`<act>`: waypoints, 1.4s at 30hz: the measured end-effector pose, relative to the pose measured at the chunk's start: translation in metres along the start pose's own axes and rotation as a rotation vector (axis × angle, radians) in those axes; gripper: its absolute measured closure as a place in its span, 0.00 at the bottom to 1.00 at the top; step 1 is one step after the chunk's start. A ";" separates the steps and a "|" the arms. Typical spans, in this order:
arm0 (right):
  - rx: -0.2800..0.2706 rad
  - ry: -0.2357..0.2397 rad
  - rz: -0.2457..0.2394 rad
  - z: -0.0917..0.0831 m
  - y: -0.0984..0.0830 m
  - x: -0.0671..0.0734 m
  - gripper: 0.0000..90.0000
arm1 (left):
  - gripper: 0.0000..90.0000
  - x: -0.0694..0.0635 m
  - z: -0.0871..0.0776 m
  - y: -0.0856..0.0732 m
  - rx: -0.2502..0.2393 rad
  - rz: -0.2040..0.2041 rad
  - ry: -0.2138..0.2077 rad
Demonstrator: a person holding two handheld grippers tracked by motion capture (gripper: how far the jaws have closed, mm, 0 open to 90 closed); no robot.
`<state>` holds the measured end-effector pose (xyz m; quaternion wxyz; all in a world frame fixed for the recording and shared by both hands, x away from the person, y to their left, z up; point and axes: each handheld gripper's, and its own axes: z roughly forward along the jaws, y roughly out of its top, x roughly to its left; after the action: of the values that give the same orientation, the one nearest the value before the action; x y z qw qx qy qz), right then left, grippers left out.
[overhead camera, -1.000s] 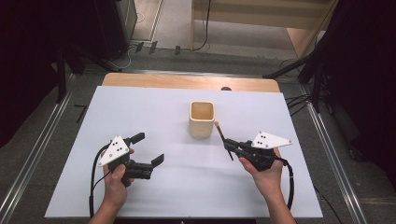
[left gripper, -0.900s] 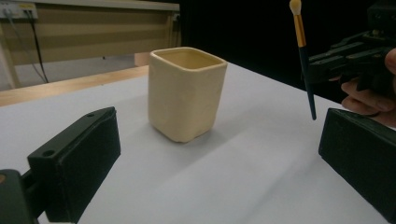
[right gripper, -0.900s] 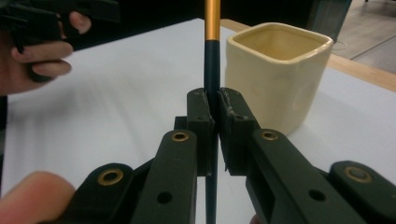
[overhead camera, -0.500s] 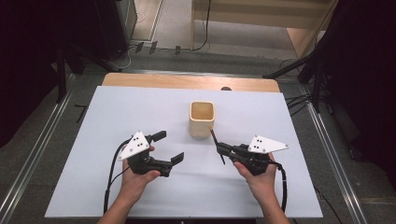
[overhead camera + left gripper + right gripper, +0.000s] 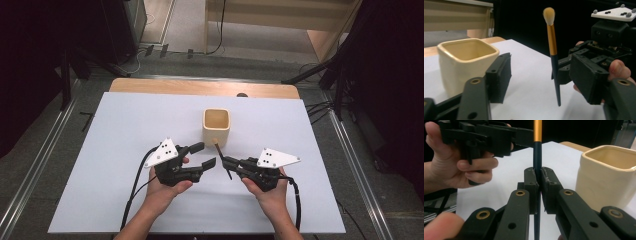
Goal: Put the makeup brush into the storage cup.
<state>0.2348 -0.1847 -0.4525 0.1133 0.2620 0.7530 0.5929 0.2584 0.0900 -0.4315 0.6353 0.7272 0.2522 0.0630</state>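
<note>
A makeup brush (image 5: 553, 52) is gripped upright in the right gripper (image 5: 226, 163), jaws clamped tight on the dark handle, as the right gripper view makes plain: the handle (image 5: 537, 157) is pinched between the two pads, the gold ferrule rising above. In the left gripper view the pale bristle tip is seen at the top, the handle's lower end hanging free above the white table cover (image 5: 125, 125).

The left gripper (image 5: 206, 156) is held wide open, nothing between its jaws, and is pointed toward the brush from the person's left. Its jaw tips are seen just beside the brush but apart from it.

A cream square cup (image 5: 216, 127) is stood just behind both grippers, near the middle of the table, open side up; its inside cannot be fully seen. In the high view the brush's top is lined up against the cup's front wall.

Beyond the white cover, a strip of bare wooden tabletop (image 5: 200, 87) is shown at the far edge. Cables (image 5: 320, 107) are strewn on the grey floor to the right.
</note>
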 end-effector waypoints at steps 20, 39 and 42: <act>-0.018 0.039 0.005 0.010 0.000 0.007 0.94 | 0.78 -0.006 0.015 0.002 -0.014 -0.039 -0.063; -0.081 -0.209 0.073 -0.028 -0.013 -0.008 0.00 | 0.94 0.001 0.011 0.011 -0.007 0.032 -0.044; -0.096 -0.277 0.065 -0.045 -0.017 -0.013 0.00 | 0.94 0.003 0.012 0.013 -0.008 0.035 -0.026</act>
<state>0.2199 -0.2315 -0.4583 0.2092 0.3598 0.6922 0.5896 0.2692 0.0800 -0.4217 0.6401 0.7299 0.2307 0.0657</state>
